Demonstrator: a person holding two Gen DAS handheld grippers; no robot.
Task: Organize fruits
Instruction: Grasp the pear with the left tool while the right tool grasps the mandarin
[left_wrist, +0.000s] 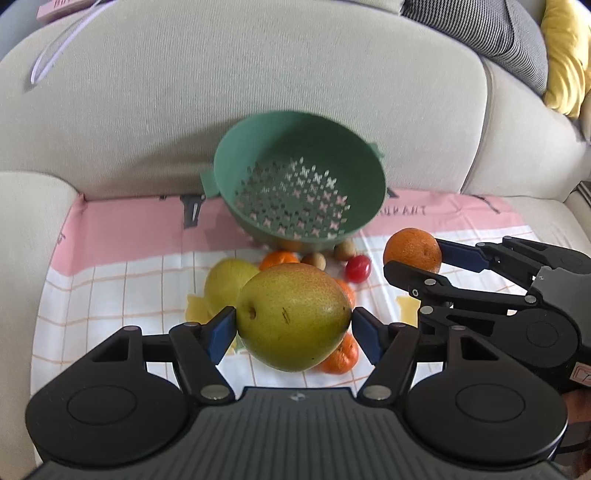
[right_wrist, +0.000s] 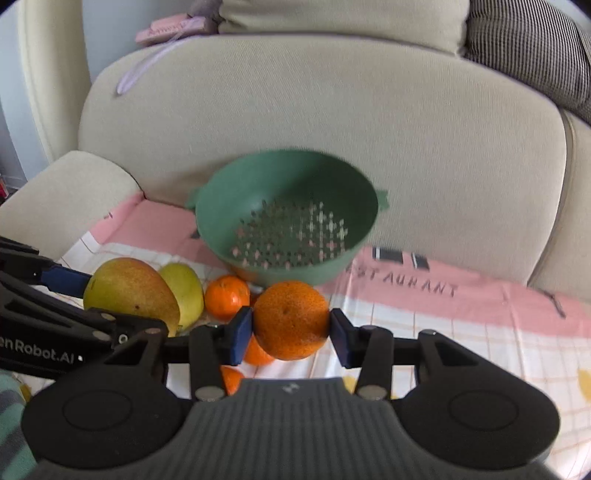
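Ribbed grey plastic of the left claw (left_wrist: 293, 326) is filling the bottom of the left wrist view, its blue pads pressing both sides of a large green-yellow pear (left_wrist: 293, 317) with speckled skin, held wide above the cloth (left_wrist: 122, 288). Below it, a second pear (left_wrist: 227, 282) and small glossy tangerines (left_wrist: 341, 358) are lying on the checked white and pink fabric. Toward the upper centre, a round green colander (left_wrist: 299, 177) with star-shaped holes is tilting against the beige sofa cushion (left_wrist: 221, 92). At the right edge, the right claw (left_wrist: 415, 254) is gripping a dimpled orange (left_wrist: 413, 249), near a red cherry tomato (left_wrist: 358, 268).

Matching ribbed housing is sitting lowest in the right wrist view, where the right claw (right_wrist: 291, 330) is clamping the rough round orange (right_wrist: 291, 319) at a narrower spread. Behind it, the colander (right_wrist: 288, 218) is leaning in the centre. At the left, the left claw (right_wrist: 86, 295) is holding the pear (right_wrist: 129, 291), beside the second pear (right_wrist: 184, 288) and a tangerine (right_wrist: 226, 297).
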